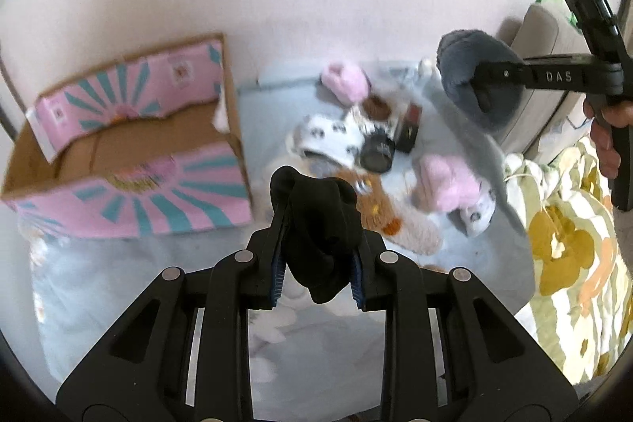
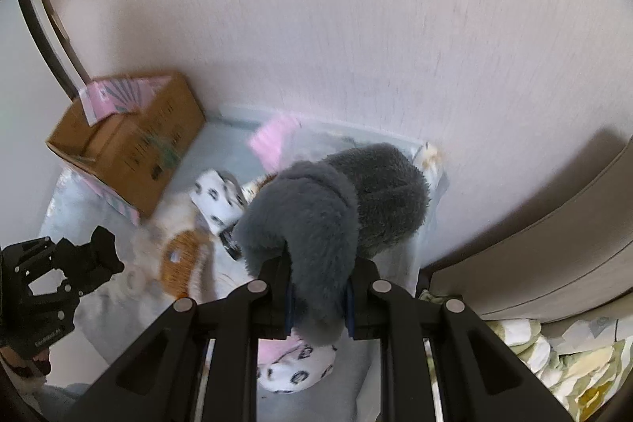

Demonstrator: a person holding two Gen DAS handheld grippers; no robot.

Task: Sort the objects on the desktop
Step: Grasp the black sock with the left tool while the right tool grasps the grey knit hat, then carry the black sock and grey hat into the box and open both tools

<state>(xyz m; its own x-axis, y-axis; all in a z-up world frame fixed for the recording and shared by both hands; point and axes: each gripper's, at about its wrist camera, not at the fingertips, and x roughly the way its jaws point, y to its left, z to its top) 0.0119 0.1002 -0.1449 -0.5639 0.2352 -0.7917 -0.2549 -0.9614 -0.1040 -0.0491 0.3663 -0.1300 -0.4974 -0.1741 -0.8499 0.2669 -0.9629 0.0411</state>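
My left gripper (image 1: 316,220) is shut on a black sock (image 1: 320,236) and holds it in the air, to the right of an open cardboard box (image 1: 130,161) with pink and teal flaps. My right gripper (image 2: 316,271) is shut on a fluffy grey slipper (image 2: 336,208) and holds it above a pile of soft things. In the left wrist view the right gripper (image 1: 474,82) with the grey slipper (image 1: 470,66) is at the upper right. In the right wrist view the left gripper (image 2: 99,256) with the black sock (image 2: 105,248) is at the far left.
On the pale blue surface (image 1: 118,287) lie pink fluffy slippers (image 1: 447,184), a white patterned sock (image 1: 332,137), a brown fuzzy item (image 1: 379,216) and small dark jars (image 1: 379,153). A wall stands behind. A floral cloth (image 1: 569,248) and a beige headboard (image 2: 534,256) are at the right.
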